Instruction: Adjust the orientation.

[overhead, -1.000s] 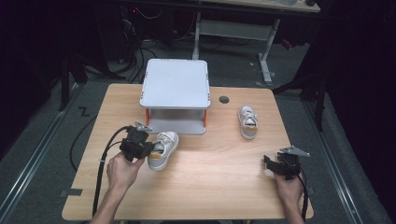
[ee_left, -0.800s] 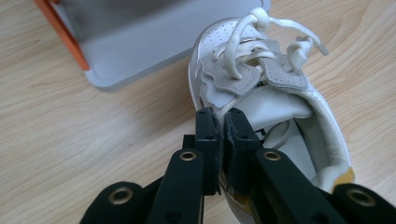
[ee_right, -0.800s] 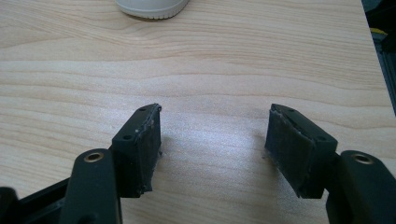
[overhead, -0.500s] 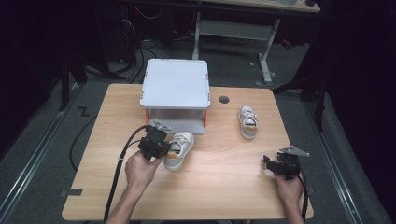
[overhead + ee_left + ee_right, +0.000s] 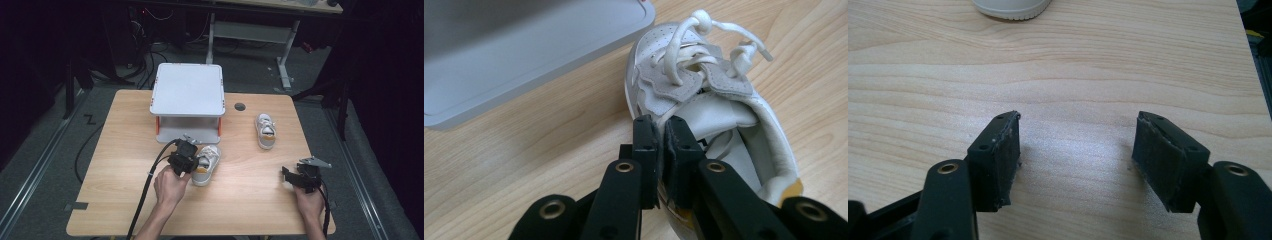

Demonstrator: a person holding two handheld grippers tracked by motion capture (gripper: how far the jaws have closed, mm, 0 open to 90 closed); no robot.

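Observation:
A small white shoe [image 5: 206,165] with a tan heel patch lies on the wooden table [image 5: 125,150], just in front of the white two-level stand [image 5: 188,90]. My left gripper [image 5: 192,161] is shut on the side wall of this shoe [image 5: 704,95]; in the left gripper view the jaws pinch the collar beside the tongue and laces. A second white shoe [image 5: 265,131] sits to the right of the stand. My right gripper [image 5: 289,177] rests low at the table's front right, open, with bare wood between its jaws [image 5: 1075,150].
The stand's lower shelf [image 5: 188,122] is open toward me, with orange posts at its corners. A round cable hole [image 5: 240,106] lies in the table behind the second shoe. A cable trails from the left gripper off the front edge. The second shoe's sole [image 5: 1010,7] shows ahead of the right gripper.
My left gripper has carried the shoe to the right across the table, from front left of the stand to in front of its right half. The right gripper has stayed put.

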